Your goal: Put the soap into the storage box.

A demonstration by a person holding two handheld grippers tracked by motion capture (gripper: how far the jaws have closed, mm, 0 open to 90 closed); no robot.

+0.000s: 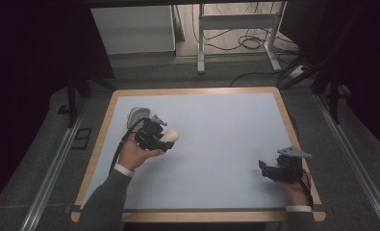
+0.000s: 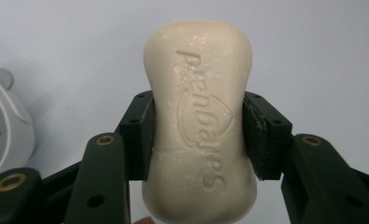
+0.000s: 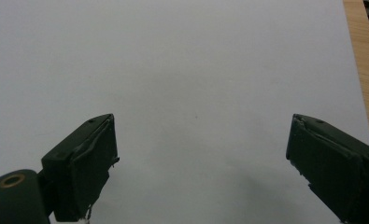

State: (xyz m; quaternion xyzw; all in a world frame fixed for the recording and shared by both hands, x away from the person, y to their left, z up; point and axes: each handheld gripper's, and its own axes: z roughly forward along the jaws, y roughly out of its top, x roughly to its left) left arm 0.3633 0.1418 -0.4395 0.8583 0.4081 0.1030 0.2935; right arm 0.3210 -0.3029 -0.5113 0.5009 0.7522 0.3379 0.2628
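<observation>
mat (image 1: 216, 159) centre open, soap dish (image 1: 138, 115) far-left

Left gripper (image 1: 166, 138) holds cream soap bar (image 1: 172, 135) beside grey dish (image 1: 138, 115); right gripper (image 1: 269, 169) rests on mat (image 1: 216, 144).

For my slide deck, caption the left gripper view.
Left claw shut on a cream soap bar above the pale table.

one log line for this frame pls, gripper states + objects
left gripper: shut on soap bar at its waist | right gripper: open, over bare mat | soap dish: on mat beside left gripper
</observation>
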